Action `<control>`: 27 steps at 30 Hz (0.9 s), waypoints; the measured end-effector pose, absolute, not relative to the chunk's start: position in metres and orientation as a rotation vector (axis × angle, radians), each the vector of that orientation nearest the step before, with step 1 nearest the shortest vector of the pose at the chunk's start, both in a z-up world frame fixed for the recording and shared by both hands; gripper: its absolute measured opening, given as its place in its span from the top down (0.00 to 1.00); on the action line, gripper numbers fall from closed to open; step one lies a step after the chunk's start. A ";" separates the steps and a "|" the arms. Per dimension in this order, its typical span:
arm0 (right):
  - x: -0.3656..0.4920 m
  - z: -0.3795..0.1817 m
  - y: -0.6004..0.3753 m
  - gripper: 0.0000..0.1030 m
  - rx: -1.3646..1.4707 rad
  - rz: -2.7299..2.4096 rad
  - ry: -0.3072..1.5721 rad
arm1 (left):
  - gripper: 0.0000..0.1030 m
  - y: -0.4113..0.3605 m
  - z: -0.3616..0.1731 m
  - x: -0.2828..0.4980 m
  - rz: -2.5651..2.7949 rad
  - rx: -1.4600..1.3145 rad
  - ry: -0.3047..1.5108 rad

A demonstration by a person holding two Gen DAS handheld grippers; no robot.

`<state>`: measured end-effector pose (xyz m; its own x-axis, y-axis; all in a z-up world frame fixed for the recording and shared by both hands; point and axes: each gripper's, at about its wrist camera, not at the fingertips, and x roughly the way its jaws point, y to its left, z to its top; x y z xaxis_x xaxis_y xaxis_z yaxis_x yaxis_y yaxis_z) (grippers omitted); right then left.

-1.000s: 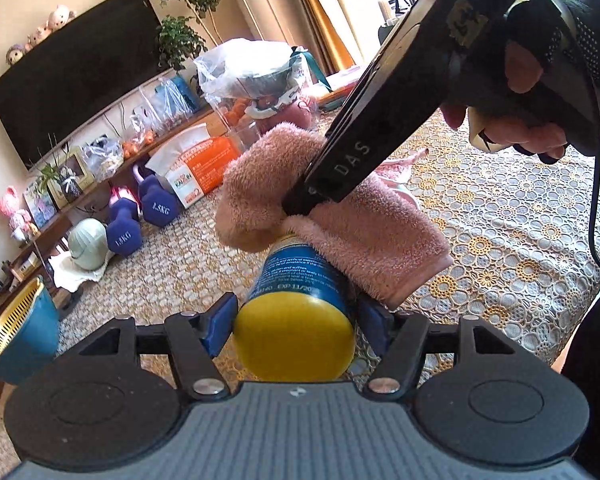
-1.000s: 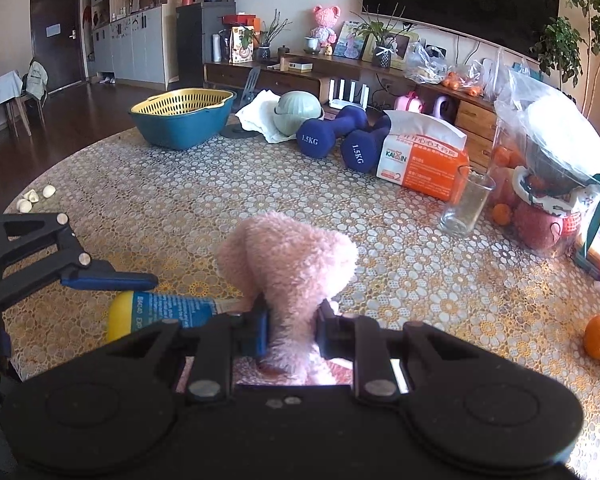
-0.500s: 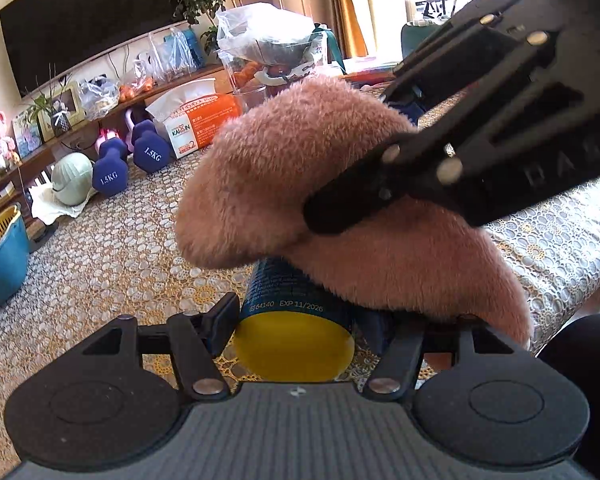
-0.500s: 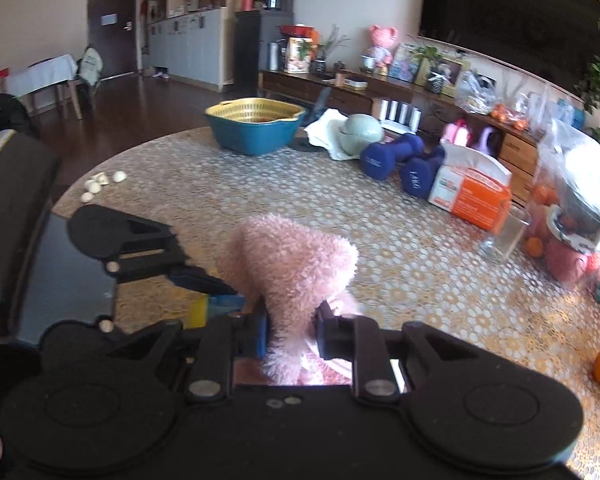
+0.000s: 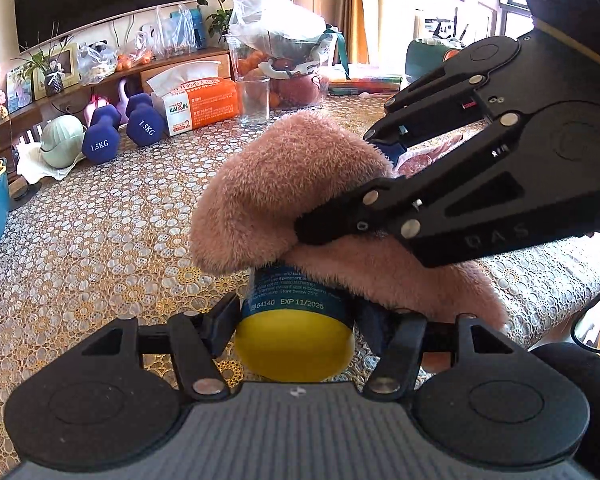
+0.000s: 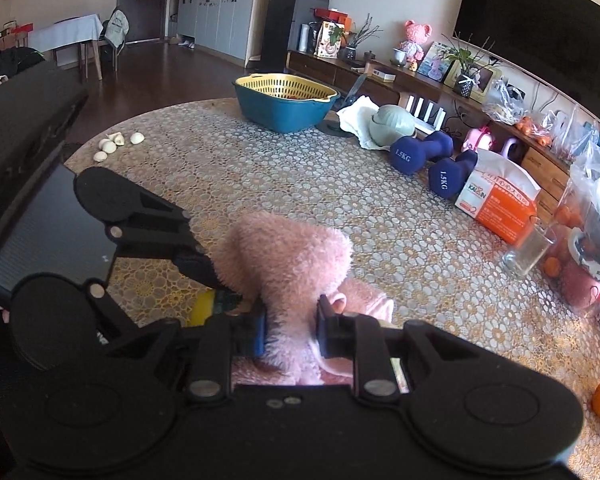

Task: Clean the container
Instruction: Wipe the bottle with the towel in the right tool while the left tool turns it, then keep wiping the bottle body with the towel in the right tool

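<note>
Mid-wipe at a lace-covered table [image 5: 100, 240]: my left gripper [image 5: 296, 320] is clamped on the blue container [image 5: 292, 296], pads pressed to its sides just above the yellow cap [image 5: 296, 350], which faces my left camera at six o'clock. The container lies tilted away toward twelve o'clock, its far end buried under the pink cloth [image 5: 284, 192]. My right gripper [image 6: 290, 324] is pinched tight on a bunched fold of that cloth, with fluffy pile bulging above the pads; in the left view it reaches in from three o'clock and presses the cloth onto the container's body. From the right camera, only a sliver of yellow cap shows at nine o'clock beside the cloth. A drinking glass [image 5: 254, 100], a tissue box [image 5: 198, 106] and two dumbbells [image 5: 120, 130] stand well apart, at twelve and eleven o'clock.

I judge the scrubbing step underway, not finished. The next move calls for keeping the left grip firm while dragging the cloth around and along the container's wall toward the cap, without letting the fold slip free.
</note>
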<state>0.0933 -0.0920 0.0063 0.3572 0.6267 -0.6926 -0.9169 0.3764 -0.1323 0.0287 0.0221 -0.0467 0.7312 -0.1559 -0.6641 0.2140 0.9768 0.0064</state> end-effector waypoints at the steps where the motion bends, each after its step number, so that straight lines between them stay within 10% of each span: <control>1: 0.099 0.005 -0.094 0.77 -0.555 1.051 0.604 | 0.40 0.022 -0.046 0.029 -0.205 0.085 0.723; 12: 0.139 -0.002 -0.112 0.77 -0.419 0.932 0.671 | 0.25 -0.013 -0.046 0.006 -0.171 0.419 0.550; 27: 0.143 -0.004 -0.113 0.77 -0.385 0.899 0.678 | 0.38 -0.033 -0.056 0.017 -0.150 0.542 0.579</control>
<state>0.1431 -0.1134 -0.0037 0.4378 0.5854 -0.6823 -0.8169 0.5760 -0.0300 0.0167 -0.0330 -0.0561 0.8305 0.0143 -0.5568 0.2829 0.8503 0.4438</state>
